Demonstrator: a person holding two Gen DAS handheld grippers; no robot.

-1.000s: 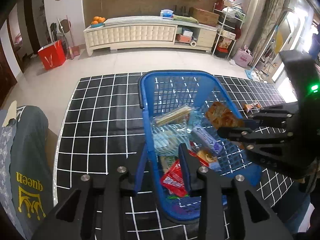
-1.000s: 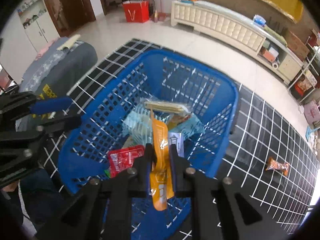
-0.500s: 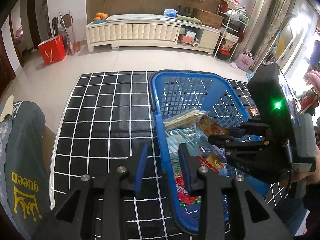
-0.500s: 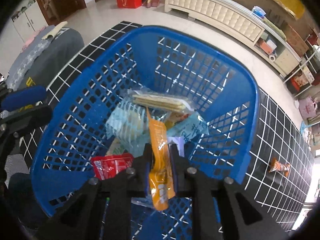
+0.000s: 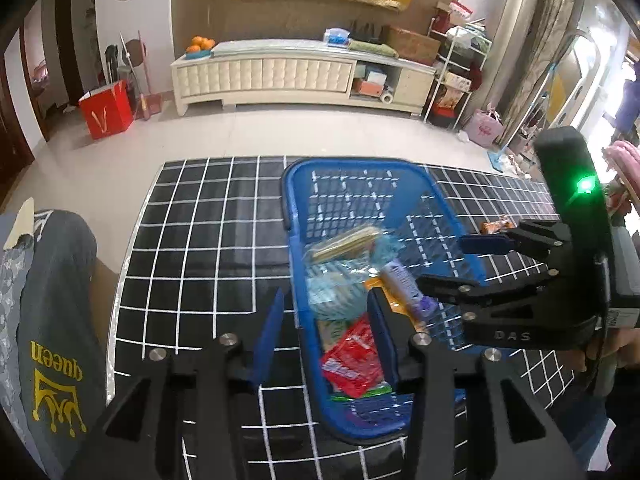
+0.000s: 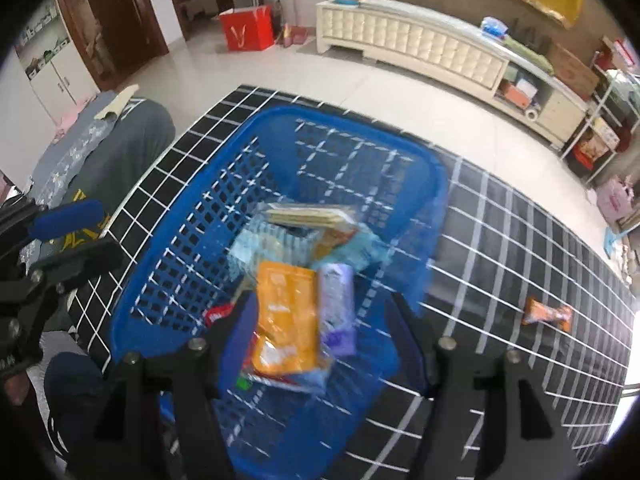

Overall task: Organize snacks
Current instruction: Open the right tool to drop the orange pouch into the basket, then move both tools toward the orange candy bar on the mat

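A black mat with a white grid covers the floor under me. The blue basket sits below both my grippers. My right gripper has just been opening and stands spread, the orange packet lying loose between its fingers. My left gripper has also just opened further, its jaws astride the basket's near wall and clear of it. One small snack lies out on the mat, well right of my right jaws.

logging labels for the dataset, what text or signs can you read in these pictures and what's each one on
"queen", printed in yellow with a crown, upside down in the left wrist view: on the dark grey cloth.
"DAS", faint raised letters: on the black body of the right gripper.
"V"-shaped gold mark: on the red paper bag.
Print on the snack packets in the blue plastic basket: too blurred to read.
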